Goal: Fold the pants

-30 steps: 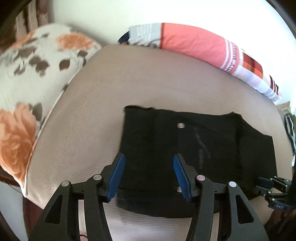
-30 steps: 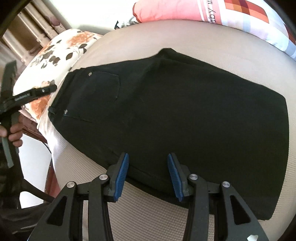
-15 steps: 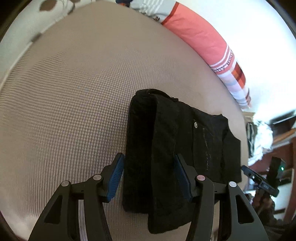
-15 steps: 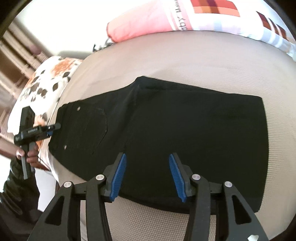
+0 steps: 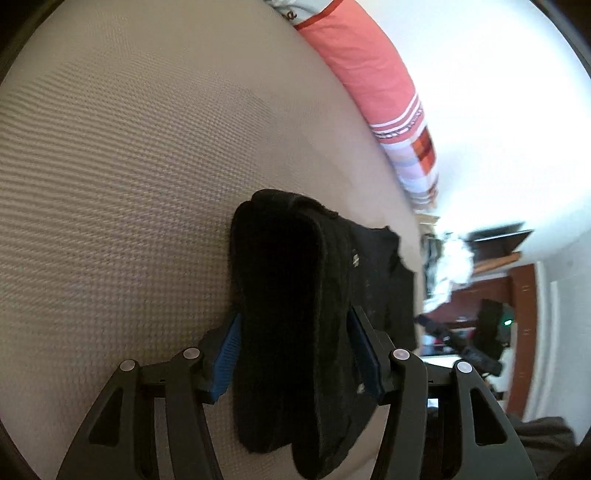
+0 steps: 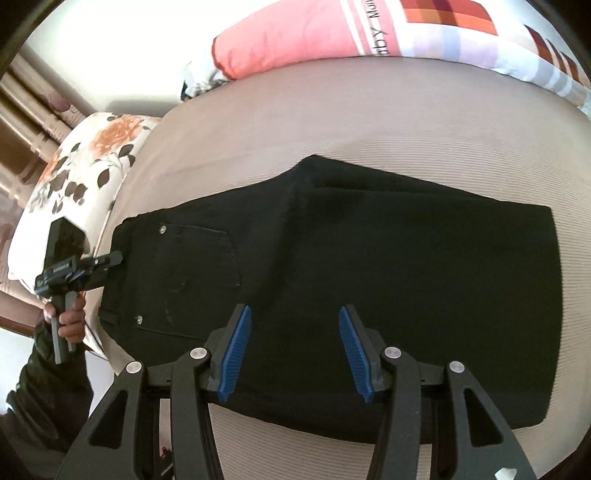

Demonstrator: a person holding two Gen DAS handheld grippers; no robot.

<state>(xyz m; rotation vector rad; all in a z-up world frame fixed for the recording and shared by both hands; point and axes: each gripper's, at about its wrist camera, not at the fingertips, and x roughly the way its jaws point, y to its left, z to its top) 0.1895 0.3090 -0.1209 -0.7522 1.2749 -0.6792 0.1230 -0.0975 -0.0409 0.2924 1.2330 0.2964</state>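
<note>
Left wrist view: left hand-held gripper (image 5: 295, 358) straddles the waistband end of the black pants (image 5: 291, 332); blue pads flank the thick folded edge, contact on the left pad looks likely, a firm clamp I cannot tell
Right wrist view: right hand-held gripper (image 6: 295, 354) jaws apart, just been widening; pads above the near edge of the pants (image 6: 369, 266), not pressing the cloth
Pants: lying flat on the beige bed (image 6: 332, 125), folded lengthwise, back pocket and rivets facing up; waistband toward the left hand (image 6: 68, 321)
Surroundings: floral pillow (image 6: 77, 170) beyond the waistband end; pink striped pillow (image 6: 332, 33) at the far edge of the bed
</note>
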